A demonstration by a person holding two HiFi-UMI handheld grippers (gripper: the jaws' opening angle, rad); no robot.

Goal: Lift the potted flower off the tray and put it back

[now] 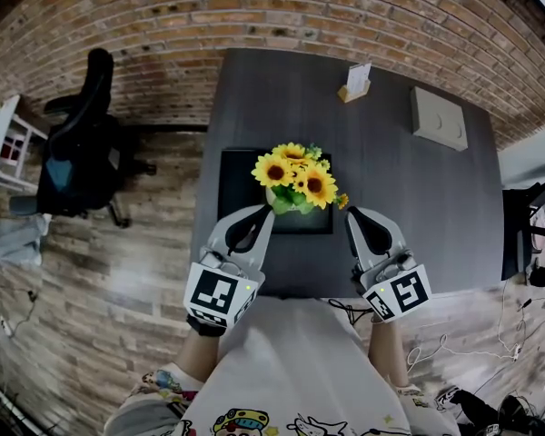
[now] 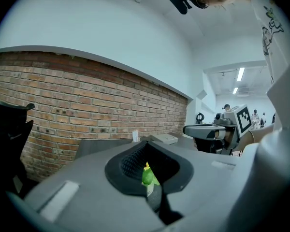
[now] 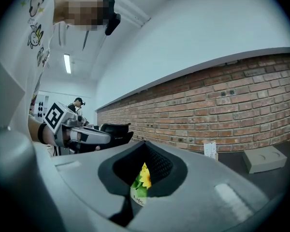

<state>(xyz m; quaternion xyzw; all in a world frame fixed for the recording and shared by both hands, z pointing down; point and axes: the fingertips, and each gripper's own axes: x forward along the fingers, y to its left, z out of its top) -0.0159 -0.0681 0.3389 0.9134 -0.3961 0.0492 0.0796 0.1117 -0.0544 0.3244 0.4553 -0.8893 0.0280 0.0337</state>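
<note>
A potted sunflower [image 1: 295, 175] with yellow blooms and green leaves stands on a black tray [image 1: 239, 169] on the dark grey table [image 1: 400, 198]. My left gripper [image 1: 265, 211] points at the pot's left side from the near edge of the tray, jaws shut with nothing in them. My right gripper [image 1: 352, 213] sits just right of the tray, a little apart from the plant, also shut and empty. Each gripper view shows the flower [image 2: 148, 175] [image 3: 142, 178] only through the small gap in its own closed jaws. Whether the left tips touch the pot cannot be told.
A small card holder [image 1: 354, 82] and a flat grey box [image 1: 439, 118] lie at the table's far right. A black office chair [image 1: 82, 153] stands left of the table. A brick wall runs behind. People stand far off in the room [image 2: 255, 114].
</note>
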